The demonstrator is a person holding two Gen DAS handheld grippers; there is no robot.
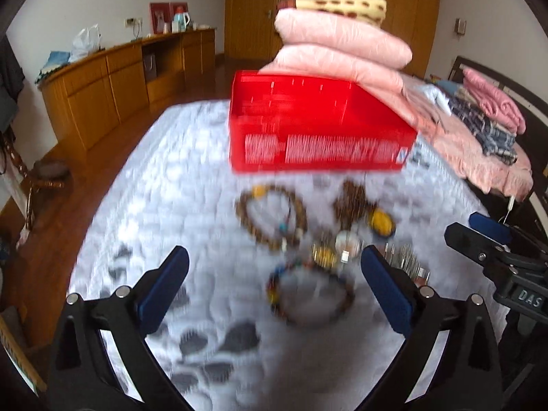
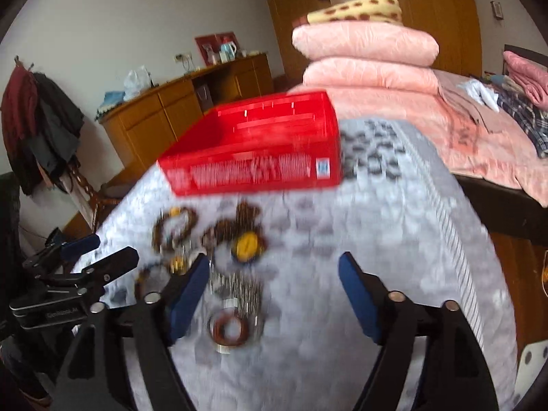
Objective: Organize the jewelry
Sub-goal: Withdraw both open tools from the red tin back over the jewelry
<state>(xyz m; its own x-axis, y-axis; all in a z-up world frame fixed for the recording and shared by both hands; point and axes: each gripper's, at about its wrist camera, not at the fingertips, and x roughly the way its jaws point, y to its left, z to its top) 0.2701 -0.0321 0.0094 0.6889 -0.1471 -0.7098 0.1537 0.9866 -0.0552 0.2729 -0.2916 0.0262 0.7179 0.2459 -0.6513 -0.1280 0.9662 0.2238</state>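
A red plastic box [image 1: 318, 126] stands on a white-grey patterned cloth [image 1: 164, 185]; it also shows in the right wrist view [image 2: 253, 147]. In front of it lie several pieces of jewelry: a brown bead bracelet [image 1: 270, 215], a brown bead cluster with a yellow pendant [image 1: 380, 221], a multicoloured bead bracelet [image 1: 310, 294] and metal pieces [image 1: 407, 260]. My left gripper [image 1: 274, 281] is open above the multicoloured bracelet, holding nothing. My right gripper [image 2: 274, 281] is open and empty; a dark red ring [image 2: 233, 330] and metal bits lie near its left finger. Both views are blurred.
Folded pink quilts [image 1: 342, 44] are stacked behind the box on a bed [image 2: 479, 150]. A wooden sideboard [image 1: 113, 78] runs along the left wall. Clothes hang at the left [image 2: 37, 126]. The cloth's right edge drops off near a dark bed frame [image 2: 507, 202].
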